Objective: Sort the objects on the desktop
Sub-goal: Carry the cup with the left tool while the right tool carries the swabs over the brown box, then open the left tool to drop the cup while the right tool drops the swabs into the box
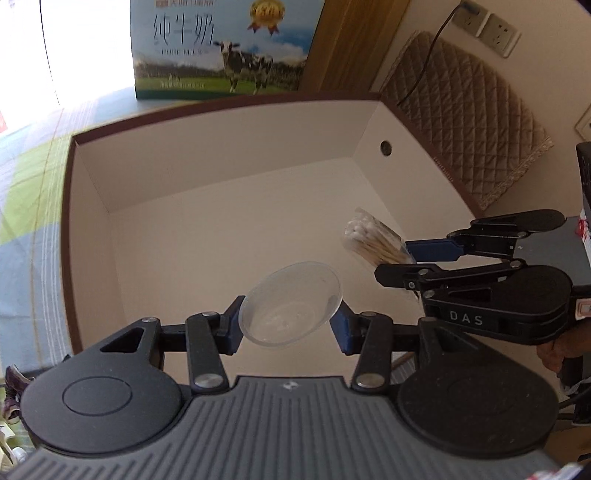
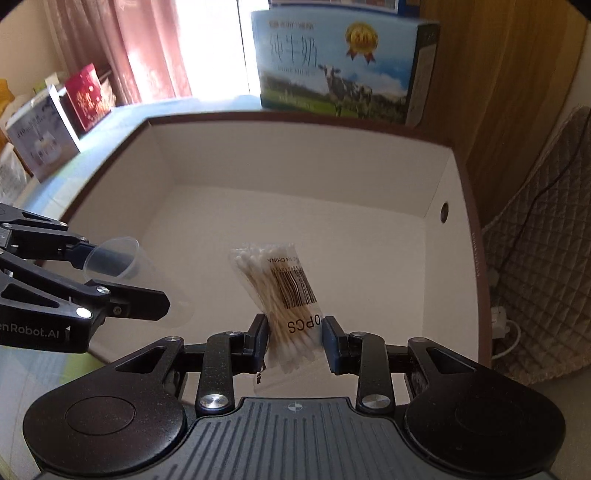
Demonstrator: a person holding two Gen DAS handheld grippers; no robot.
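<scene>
Both claws clamped over box (image 2: 469, 229): left claw (image 1: 290, 325) w/ clear cup (image 1: 290, 304), right claw (image 2: 294, 341) w/ swab pack (image 2: 280, 291).

the left gripper (image 1: 290, 319) clamps a clear plastic cup (image 1: 290, 303) over the open white box (image 1: 229, 155). to the right, the right gripper (image 1: 402, 254) grips a bag of cotton swabs (image 1: 371, 238) above the box. a milk carton (image 1: 221, 48) stands behind.

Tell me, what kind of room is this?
Probably a room in a home: a milk carton behind the big box, a window curtain, and a quilted cover by wall sockets.
</scene>
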